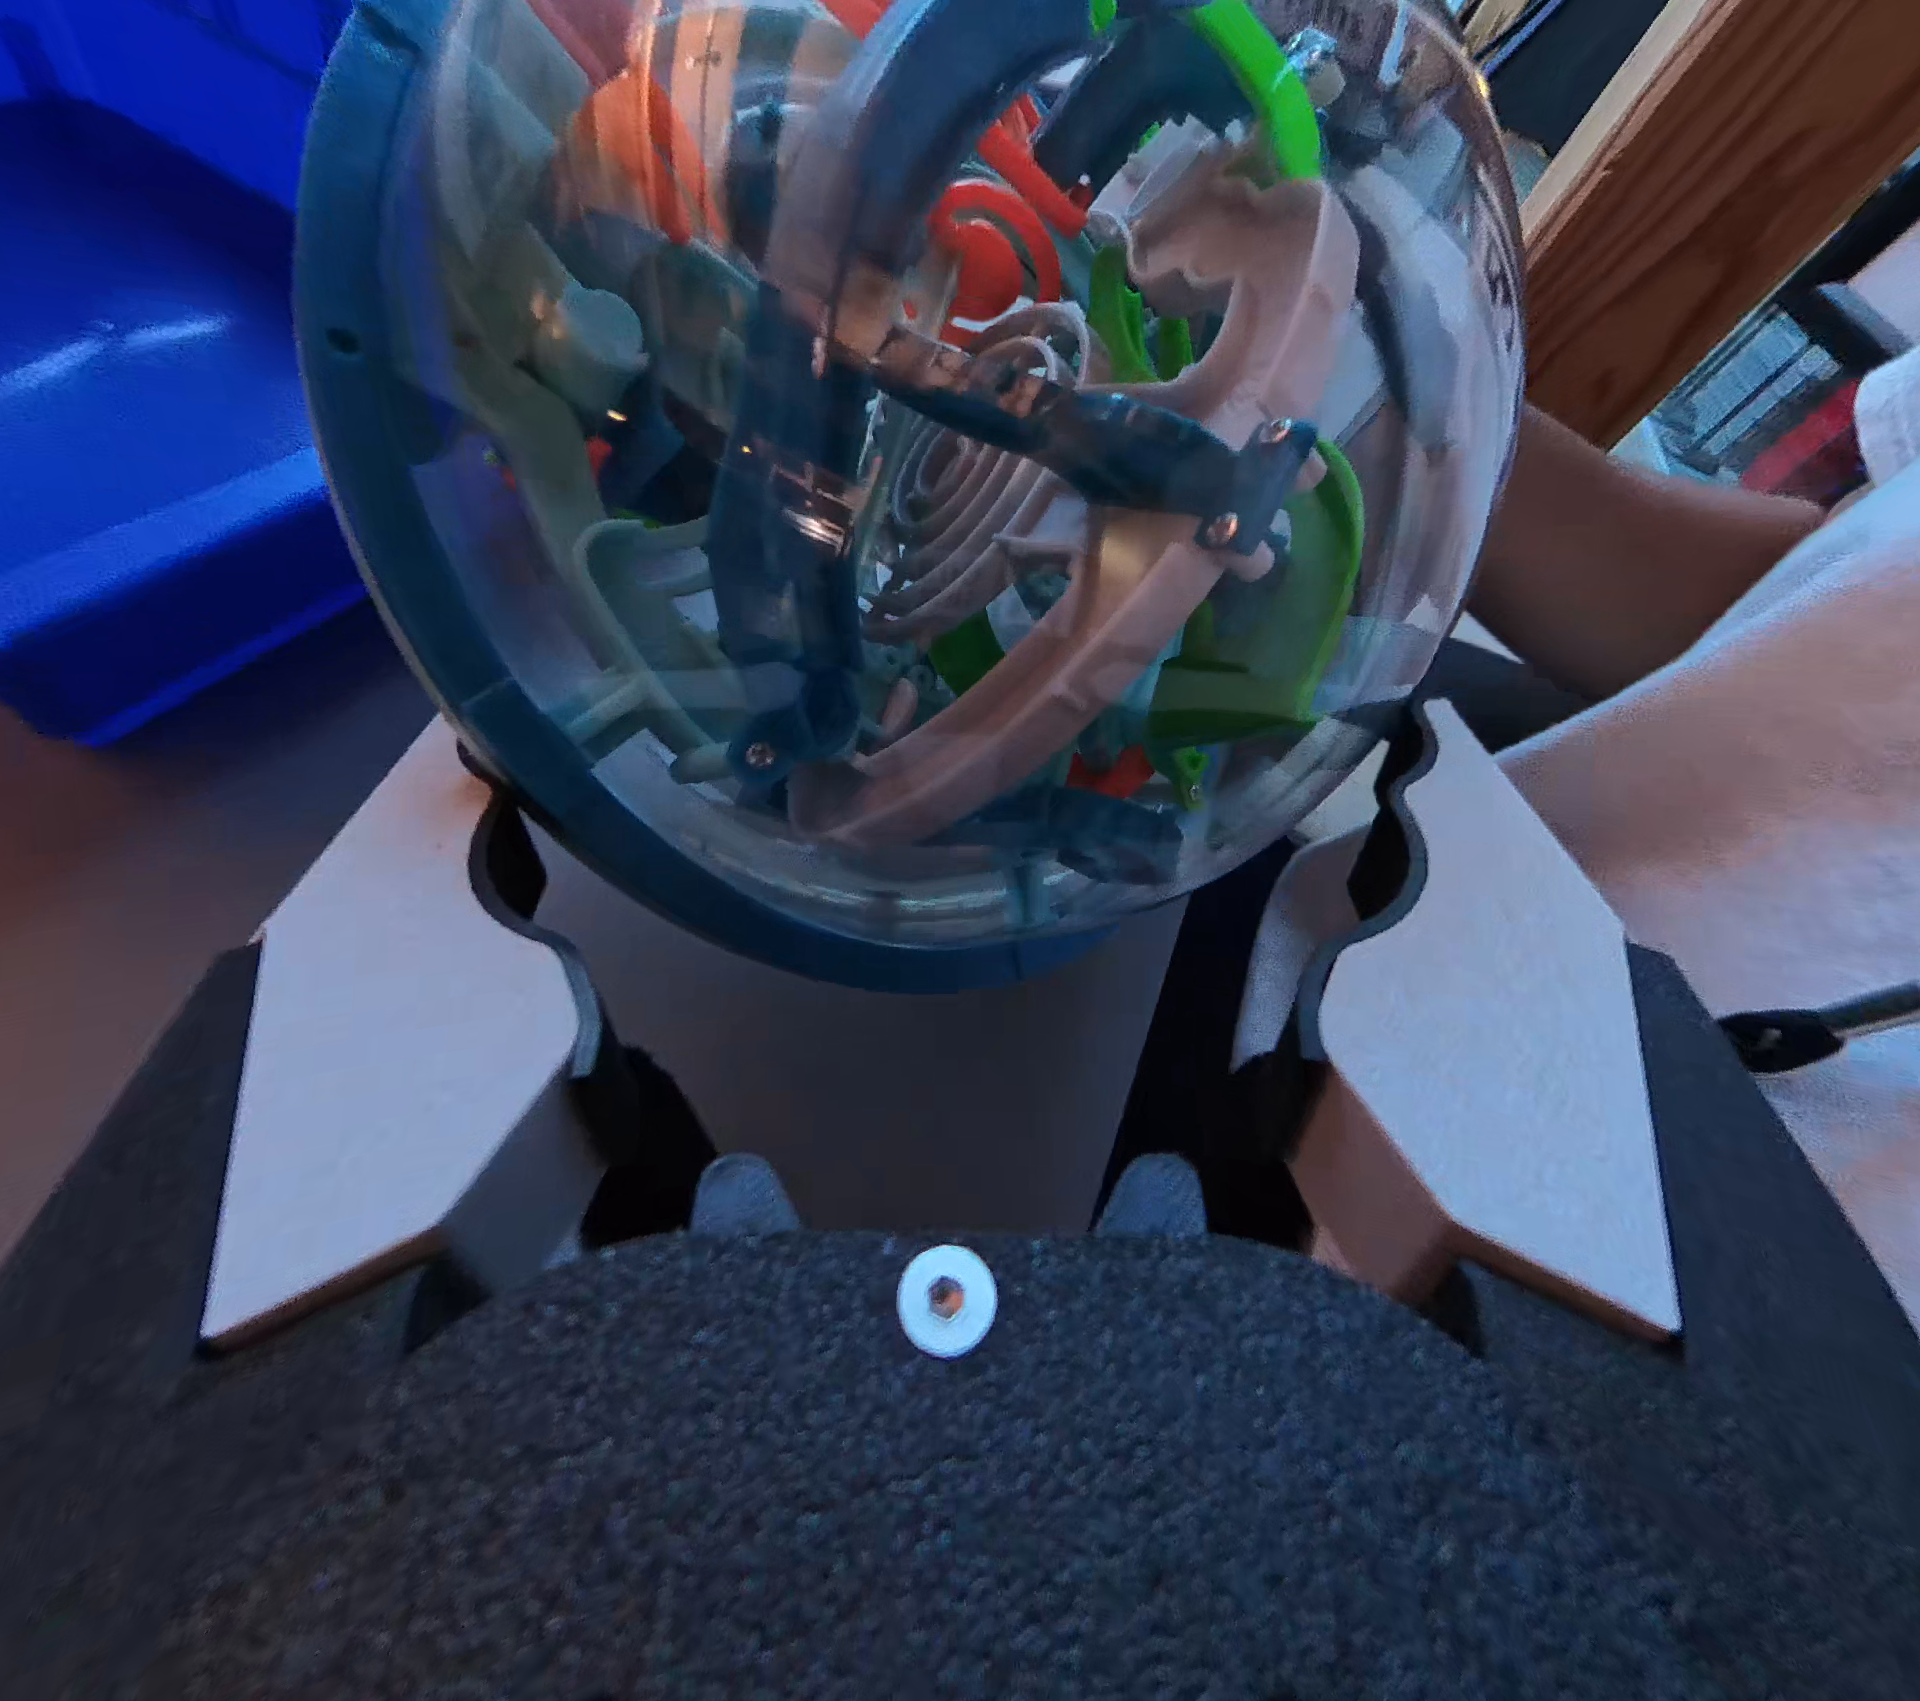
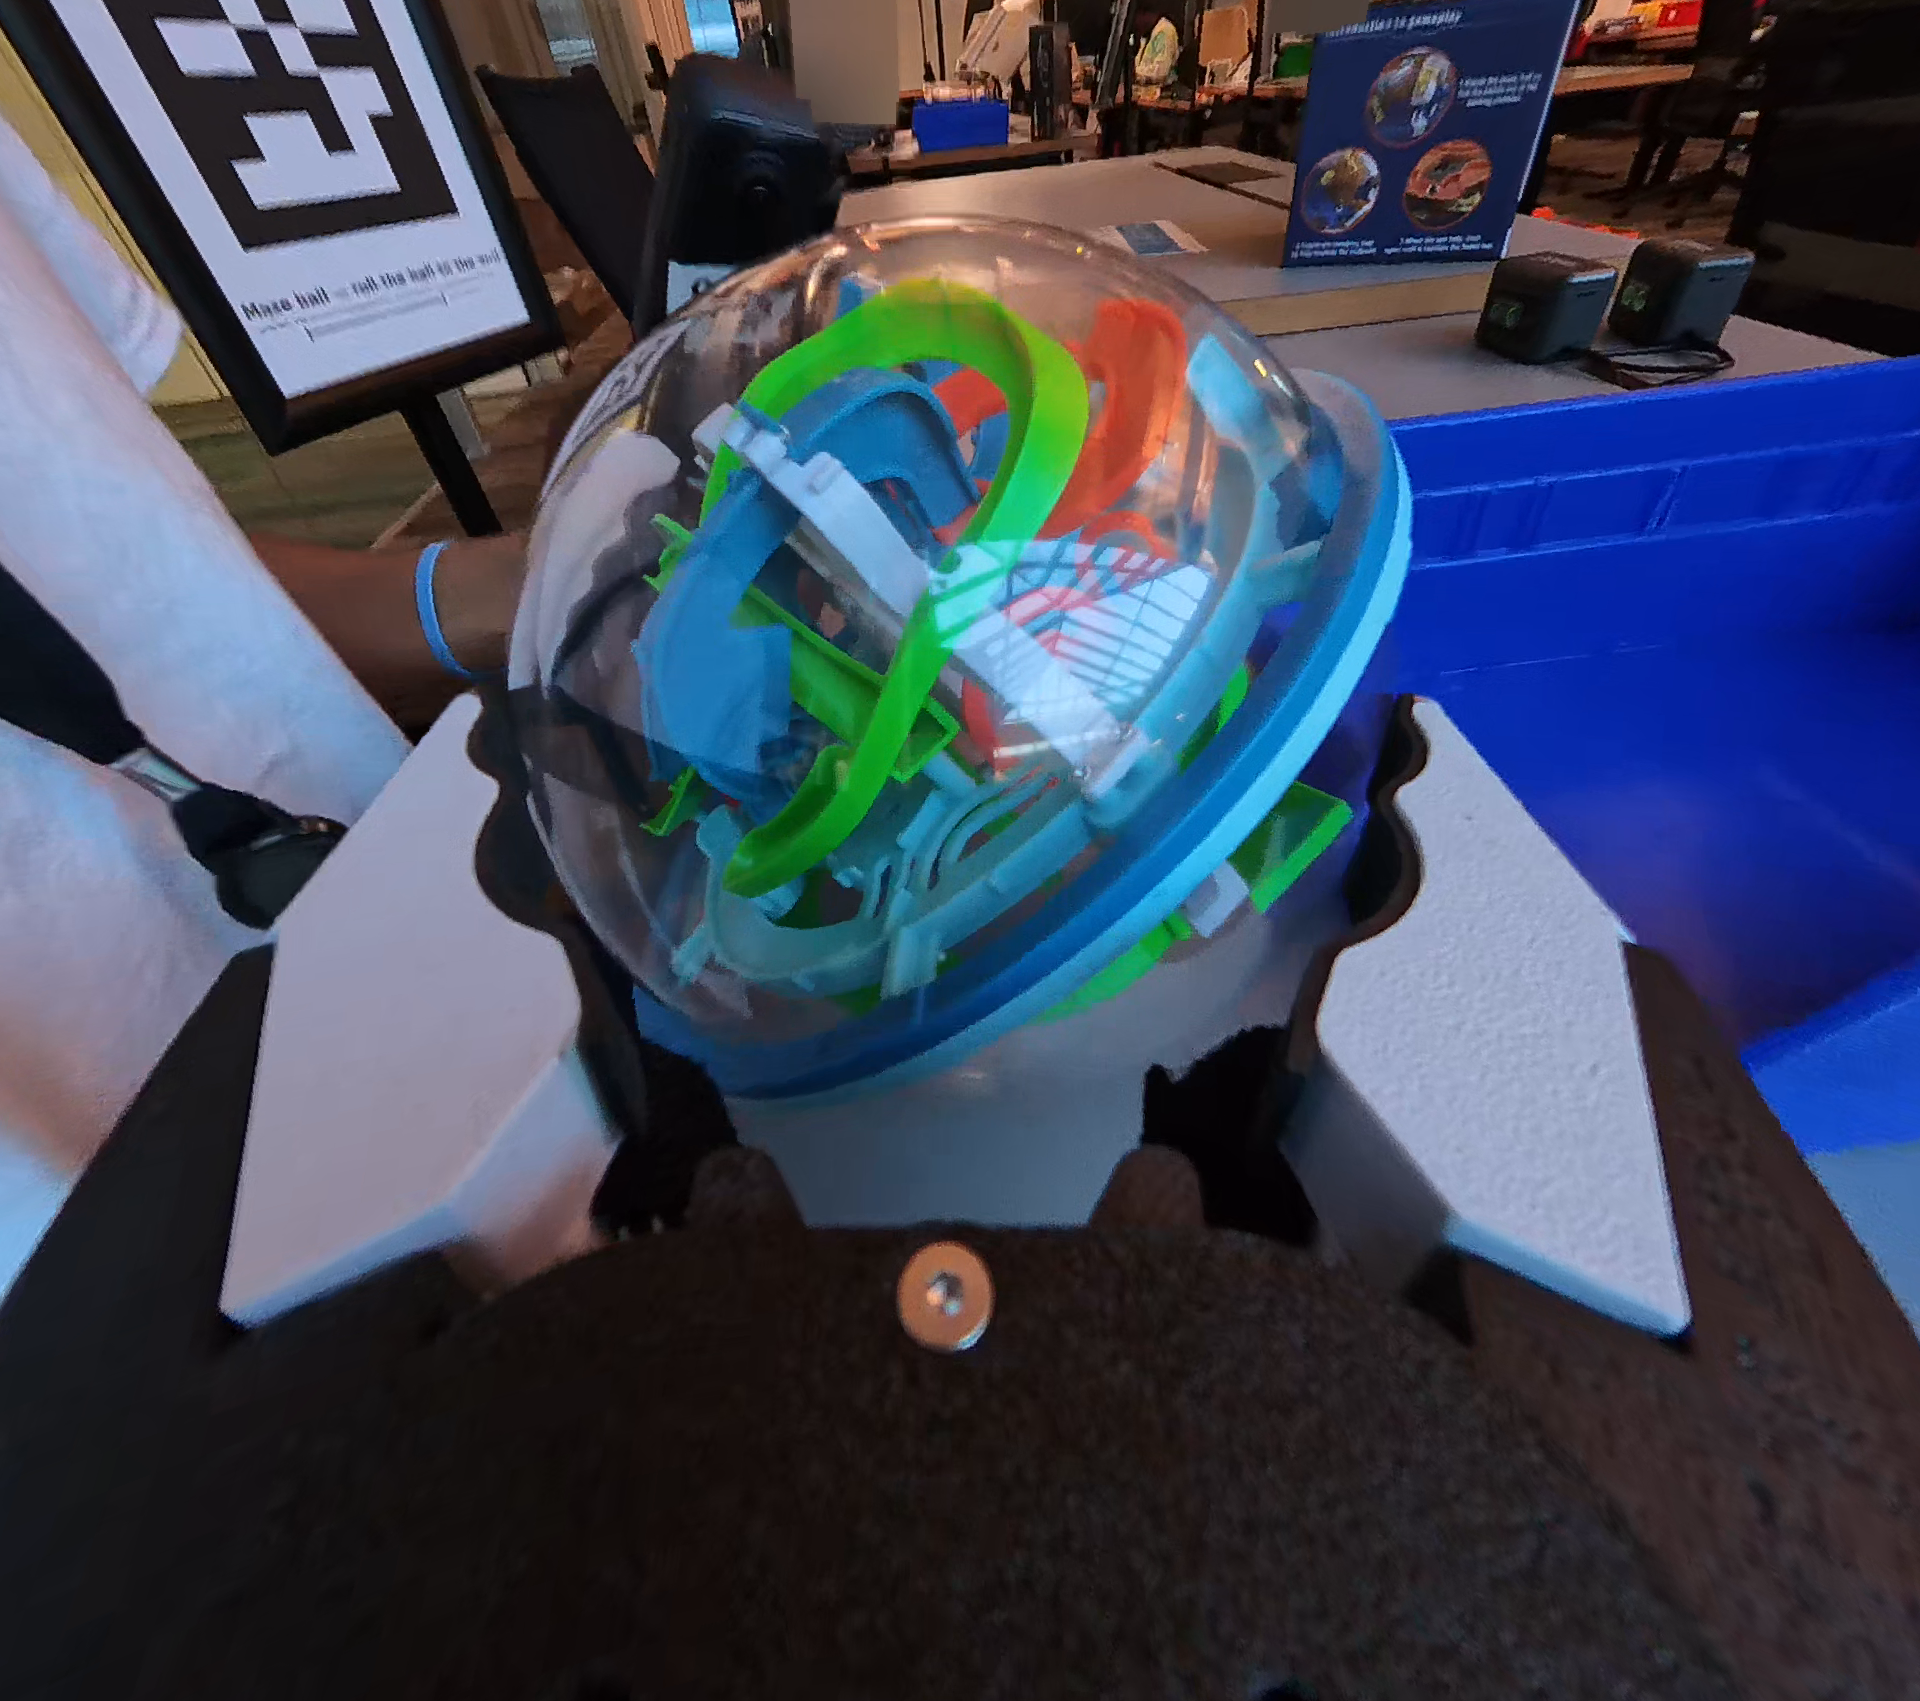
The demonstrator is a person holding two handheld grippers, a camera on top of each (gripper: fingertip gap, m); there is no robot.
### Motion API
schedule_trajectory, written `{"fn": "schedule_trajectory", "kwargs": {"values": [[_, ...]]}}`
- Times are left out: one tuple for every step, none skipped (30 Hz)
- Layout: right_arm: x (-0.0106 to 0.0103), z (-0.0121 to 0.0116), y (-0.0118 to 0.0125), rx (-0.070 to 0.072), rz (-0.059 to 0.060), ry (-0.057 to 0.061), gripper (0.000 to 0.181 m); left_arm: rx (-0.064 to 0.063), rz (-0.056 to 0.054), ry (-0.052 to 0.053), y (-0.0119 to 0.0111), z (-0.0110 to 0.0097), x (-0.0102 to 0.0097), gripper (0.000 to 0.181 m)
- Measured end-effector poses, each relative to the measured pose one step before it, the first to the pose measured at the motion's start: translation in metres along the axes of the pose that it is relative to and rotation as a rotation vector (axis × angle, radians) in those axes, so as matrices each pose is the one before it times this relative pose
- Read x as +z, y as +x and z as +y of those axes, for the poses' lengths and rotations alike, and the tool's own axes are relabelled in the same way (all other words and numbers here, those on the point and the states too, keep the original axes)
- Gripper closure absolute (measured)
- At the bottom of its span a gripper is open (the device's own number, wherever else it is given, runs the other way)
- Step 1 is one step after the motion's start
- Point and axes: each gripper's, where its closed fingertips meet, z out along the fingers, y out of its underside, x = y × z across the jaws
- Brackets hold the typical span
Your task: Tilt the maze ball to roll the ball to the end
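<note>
I press both spread grippers, left gripper [image 1: 940, 778] and right gripper [image 2: 940, 830], against a clear plastic maze ball [image 1: 914, 363] [image 2: 935, 643] beside a blue bin [image 2: 1683, 612].

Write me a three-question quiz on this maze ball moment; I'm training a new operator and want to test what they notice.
1. True or false: the maze ball sits inside the blue bin.
2. What colour is the band around the maze ball's middle?
3. How does the left gripper meet the ball: A) open, pressed against it, B) pinching a track, C) far off?

Key:
1. False; it is held up between the left gripper and the right gripper, with the bin beside it.
2. Blue.
3. A.
</note>
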Motion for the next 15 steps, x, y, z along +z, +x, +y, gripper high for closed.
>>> {"fn": "schedule_trajectory", "kwargs": {"values": [[-0.00009, -0.00366, -0.00211, 0.0048, -0.0037, 0.038, 0.028, -0.0137, 0.0036, 0.0194, 0.00282, -0.00026, -0.00063, 0.025], [-0.00038, -0.0048, -0.00263, -0.0045, -0.0049, 0.0514, 0.027, -0.0088, 0.0013, 0.0233, 0.00327, -0.0005, -0.00025, 0.025], [-0.00053, -0.00376, -0.00367, -0.0126, -0.0037, 0.0501, 0.027, 0.0002, 0.0001, 0.021, 0.00342, 0.0004, -0.00026, 0.024], [-0.00087, -0.00154, -0.00404, -0.0137, -0.0017, 0.0382, 0.027, 0.0081, -0.0007, 0.0158, 0.00332, 0.00119, -0.00032, 0.025], [-0.00106, 0.00094, -0.00391, -0.0039, 0.0022, 0.0136, 0.027, 0.0103, -0.0005, 0.0102, 0.00292, 0.0018, -0.0006, 0.025], [-0.00114, 0.00328, -0.00407, 0.0002, 0.0046, -0.0172, 0.027, 0.0121, -0.0011, 0.0022, 0.0029, 0.00223, -0.00102, 0.025], [-0.00127, 0.00417, -0.00506, -0.0053, 0.0047, -0.0327, 0.027, 0.0198, -0.004, -0.0063, 0.00342, 0.00261, -0.00163, 0.025], [-0.00158, 0.00419, -0.00595, -0.0121, 0.0045, -0.0323, 0.028, 0.0283, -0.0084, -0.0074, 0.00415, 0.00219, -0.00206, 0.025], [-0.00147, 0.00339, -0.00645, -0.0111, 0.0047, -0.0228, 0.028, 0.0284, -0.0091, -0.0044, 0.00474, 0.00148, -0.00219, 0.025], [-0.00166, 0.00238, -0.00644, -0.0029, 0.0077, -0.0117, 0.027, 0.0213, -0.0042, 0.0006, 0.00538, 0.00046, -0.00227, 0.025], [-0.00194, 0.00213, -0.00692, 0.0067, 0.011, -0.004, 0.027, 0.0144, 0.0024, 0.0028, 0.00607, 0.00074, -0.0023, 0.024], [-0.00223, 0.00338, -0.0082, 0.0043, 0.0126, 0.001, 0.027, 0.0149, 0.0045, -0.0024, 0.00699, 0.00221, -0.00221, 0.025], [-0.00274, 0.00471, -0.00901, -0.0113, 0.0092, 0.0014, 0.027, 0.0248, 0.0005, -0.0028, 0.00755, 0.00313, -0.00207, 0.025], [-0.0036, 0.0012, -0.00921, -0.0248, 0.0087, 0.0268, 0.027, 0.0323, -0.0024, 0.0052, 0.00813, 0.00182, -0.0018, 0.025], [-0.0039, -0.00026, -0.00931, -0.0193, 0.0084, 0.0163, 0.027, 0.0231, 0.0022, 0.0014, 0.00878, 0.00102, -0.00116, 0.025]]}}
